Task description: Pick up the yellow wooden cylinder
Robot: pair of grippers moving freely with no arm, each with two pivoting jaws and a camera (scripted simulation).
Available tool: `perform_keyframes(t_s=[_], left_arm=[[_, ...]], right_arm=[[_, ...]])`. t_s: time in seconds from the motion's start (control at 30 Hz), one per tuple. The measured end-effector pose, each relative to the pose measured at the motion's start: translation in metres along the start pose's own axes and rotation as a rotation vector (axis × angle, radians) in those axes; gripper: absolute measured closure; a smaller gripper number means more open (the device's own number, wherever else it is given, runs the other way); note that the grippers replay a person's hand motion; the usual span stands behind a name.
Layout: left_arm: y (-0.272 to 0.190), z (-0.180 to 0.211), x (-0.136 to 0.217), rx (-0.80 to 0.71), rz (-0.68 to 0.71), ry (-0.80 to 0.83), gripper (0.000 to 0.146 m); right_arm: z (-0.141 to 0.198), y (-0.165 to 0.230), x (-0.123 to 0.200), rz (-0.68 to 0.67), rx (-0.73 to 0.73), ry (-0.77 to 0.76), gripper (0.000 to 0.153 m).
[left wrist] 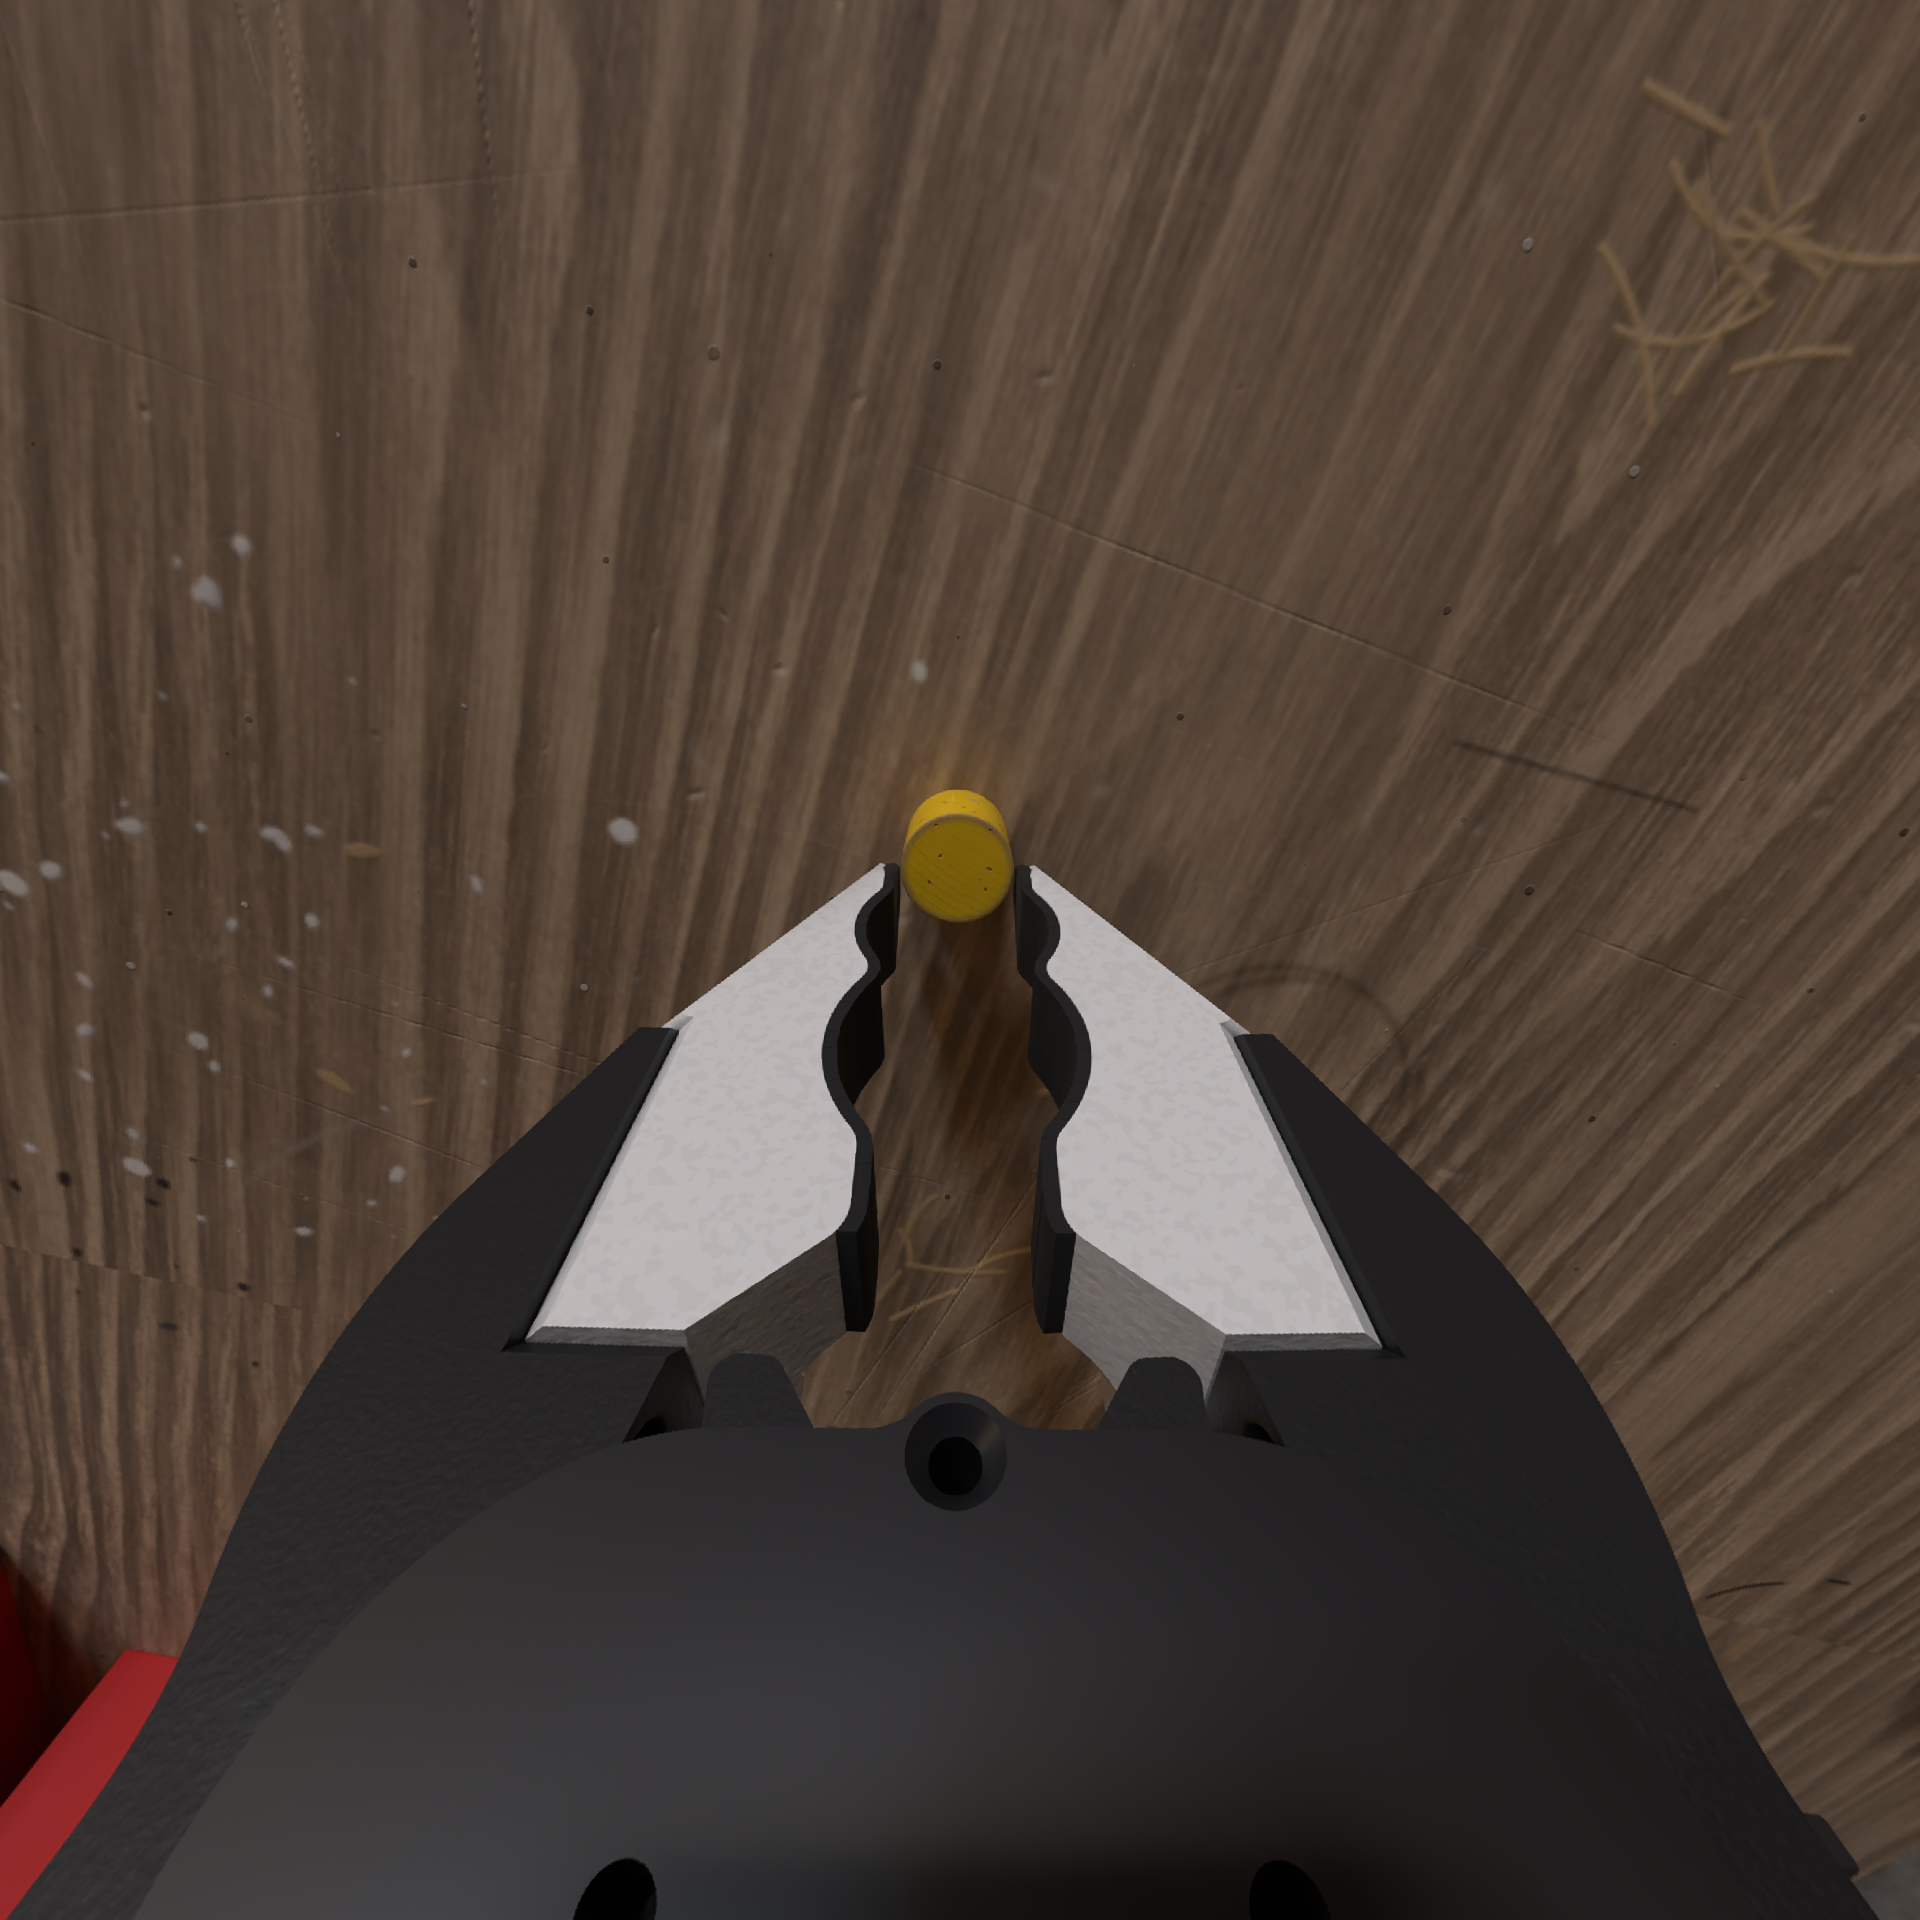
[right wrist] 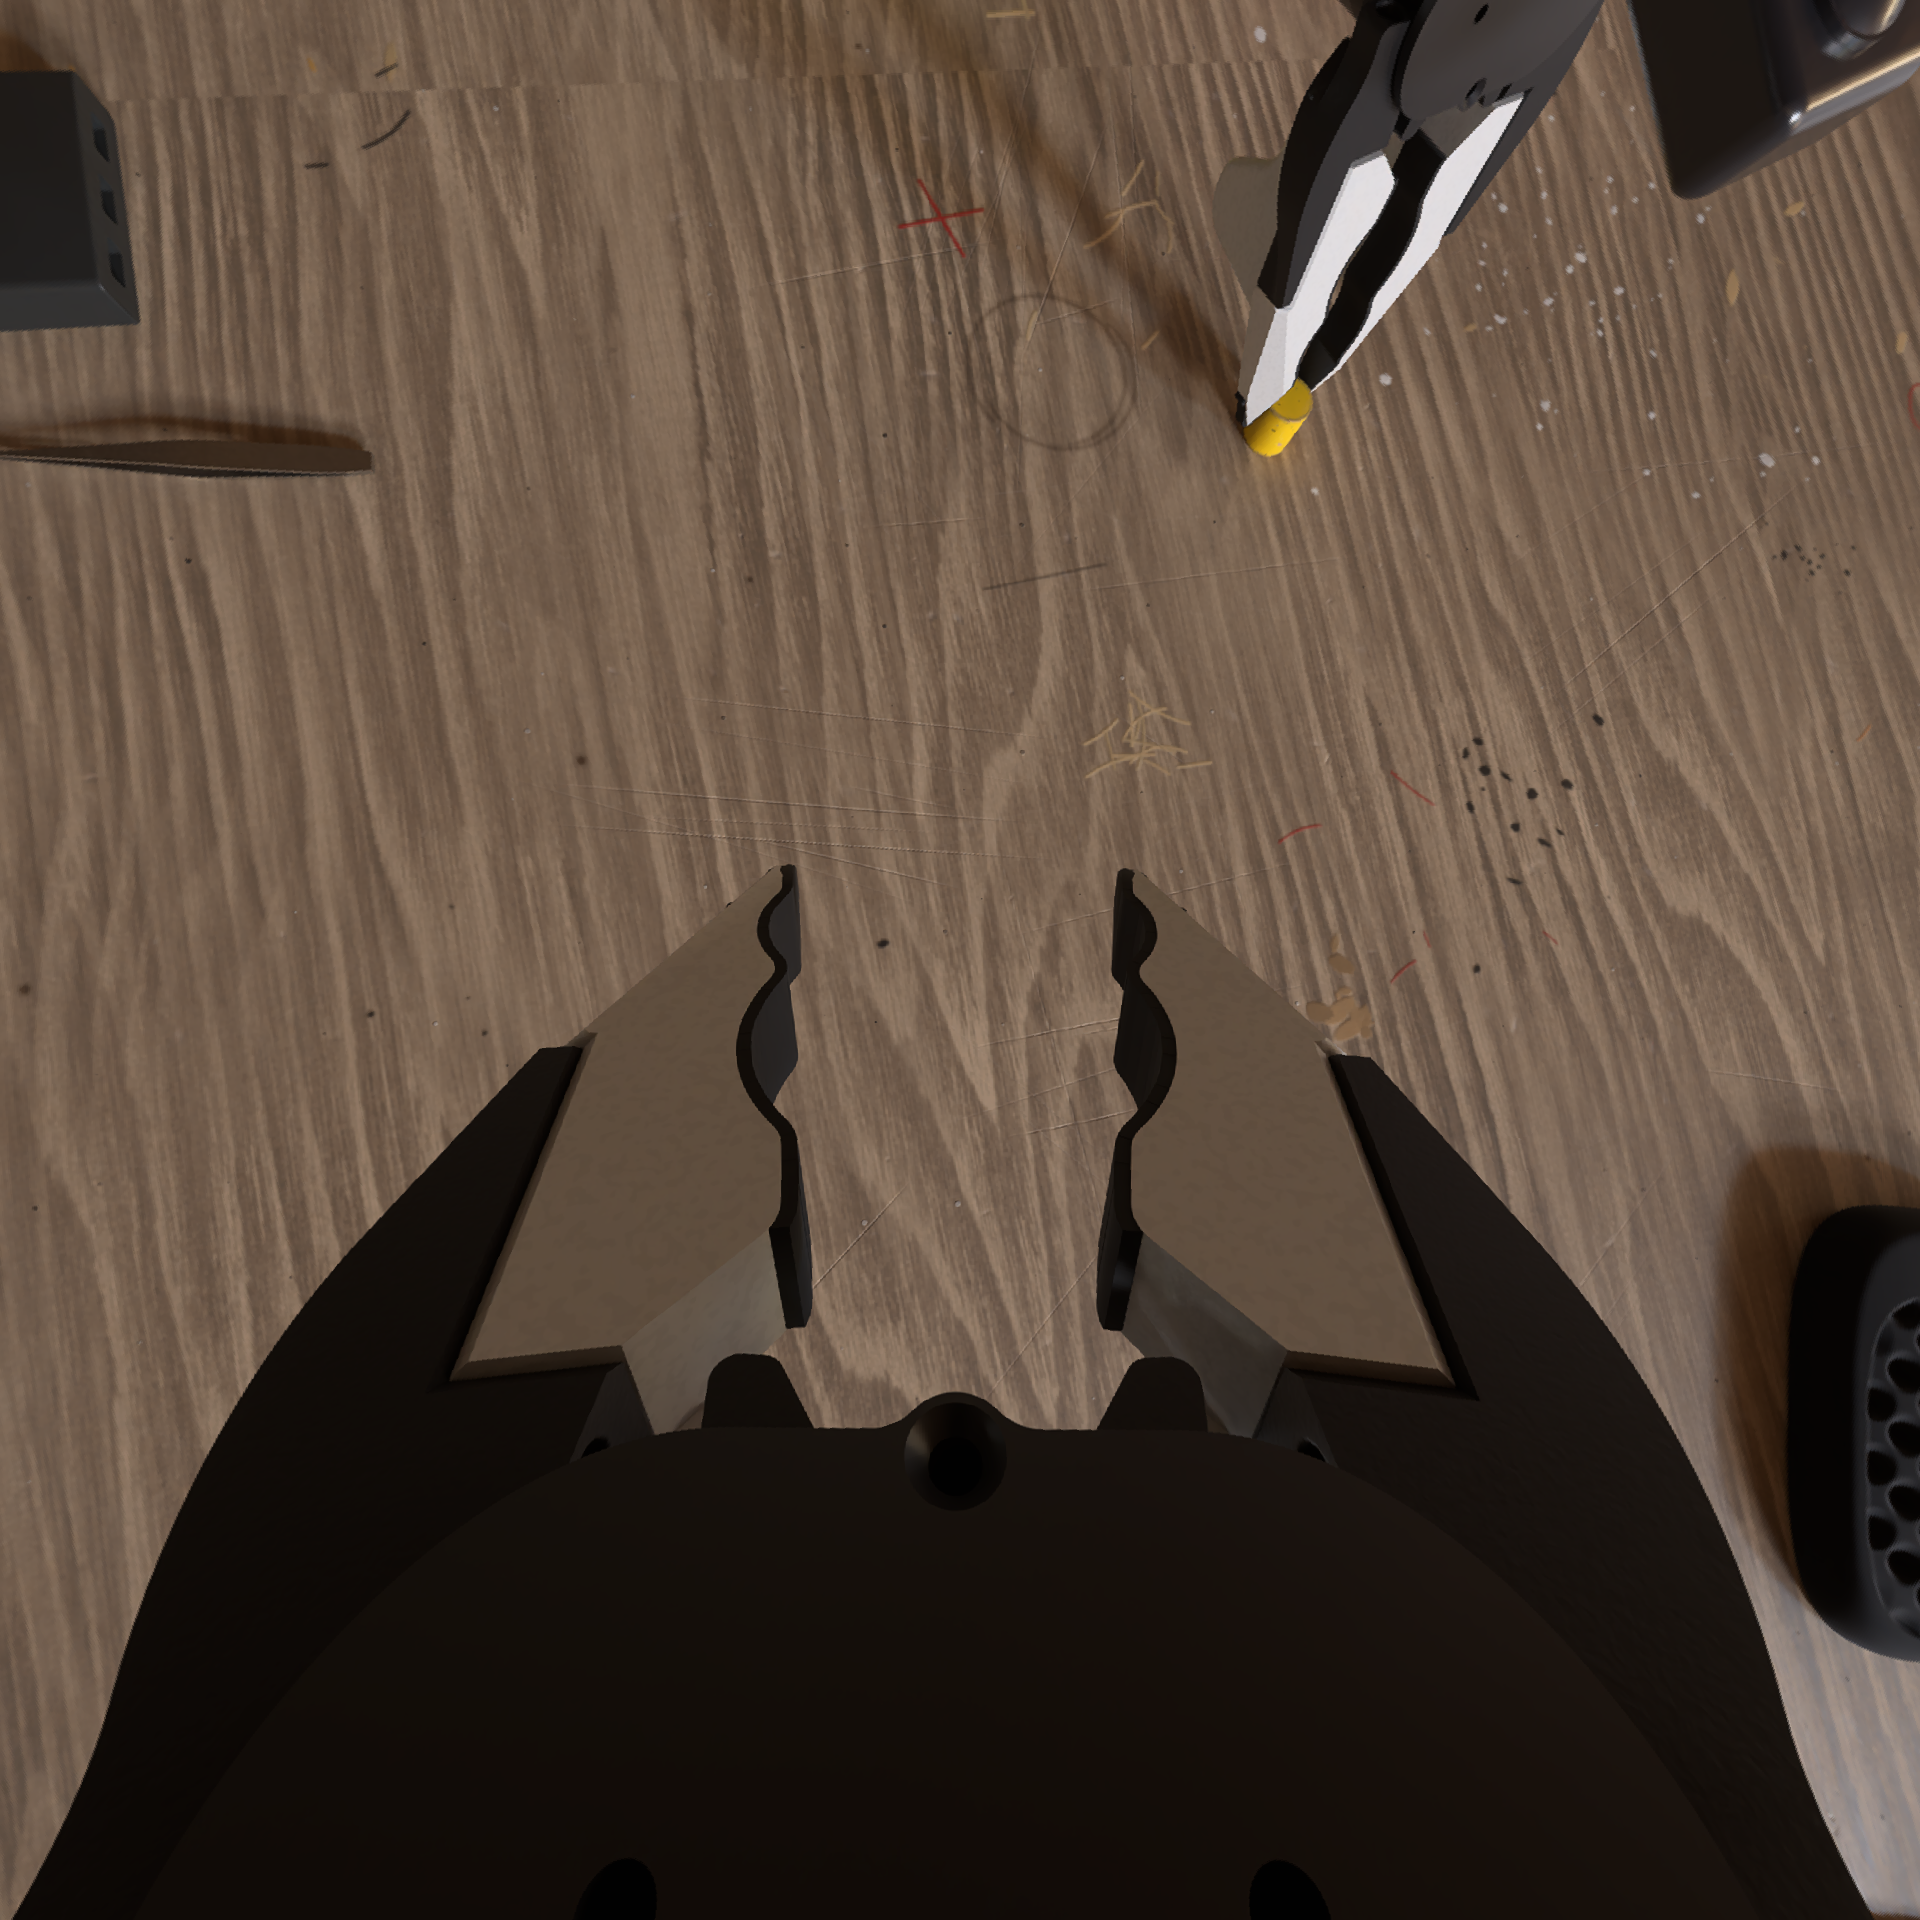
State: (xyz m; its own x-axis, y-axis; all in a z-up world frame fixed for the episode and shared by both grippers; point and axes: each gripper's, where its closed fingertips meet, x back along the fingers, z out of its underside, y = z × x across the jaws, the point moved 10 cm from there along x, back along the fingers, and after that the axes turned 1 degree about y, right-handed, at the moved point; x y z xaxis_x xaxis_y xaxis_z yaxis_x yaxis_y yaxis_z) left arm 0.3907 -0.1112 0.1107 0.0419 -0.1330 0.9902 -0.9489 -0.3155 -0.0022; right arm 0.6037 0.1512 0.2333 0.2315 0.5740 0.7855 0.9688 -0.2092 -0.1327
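Note:
The yellow wooden cylinder [left wrist: 957, 871] is small and short, with its round end face toward the left wrist camera, low over the wooden table [left wrist: 1351, 520]. My left gripper [left wrist: 957, 881] has its two fingertips closed against the cylinder's sides. In the right wrist view the left gripper [right wrist: 1283, 400] points steeply down at the far right with the cylinder [right wrist: 1273, 431] at its tips, at table level. My right gripper [right wrist: 954, 883] is open and empty, well away from the cylinder, over bare wood.
A black box [right wrist: 62, 197] and a thin flat tool [right wrist: 187, 455] lie at the far left. A black perforated object [right wrist: 1870, 1423] sits at the right edge. A dark device [right wrist: 1766, 94] is at the top right. A red object [left wrist: 73, 1745] shows at the lower left.

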Motion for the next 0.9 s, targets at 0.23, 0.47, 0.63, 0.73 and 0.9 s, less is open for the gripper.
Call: perform_keyframes(t_s=[0.23,0.47,0.63,0.73,0.9], left_arm=[[0.000,-0.002,0.010,0.034,0.008,-0.039,0.126],[-0.019,-0.029,0.067,-0.030,0.023,-0.134,0.126],[-0.047,-0.060,0.102,-0.156,0.035,-0.161,0.126],[-0.063,-0.077,0.111,-0.220,0.050,-0.161,0.126],[-0.080,-0.098,0.112,-0.277,0.075,-0.144,0.126]], right_arm=[[-0.001,0.000,0.000,0.001,0.001,-0.001,0.092],[-0.001,0.000,0.000,0.001,0.001,0.001,0.092],[-0.001,0.001,0.001,0.004,0.002,0.000,0.092],[-0.001,0.001,0.002,0.007,0.002,-0.002,0.092],[-0.001,0.002,0.004,0.009,0.003,-0.004,0.092]])
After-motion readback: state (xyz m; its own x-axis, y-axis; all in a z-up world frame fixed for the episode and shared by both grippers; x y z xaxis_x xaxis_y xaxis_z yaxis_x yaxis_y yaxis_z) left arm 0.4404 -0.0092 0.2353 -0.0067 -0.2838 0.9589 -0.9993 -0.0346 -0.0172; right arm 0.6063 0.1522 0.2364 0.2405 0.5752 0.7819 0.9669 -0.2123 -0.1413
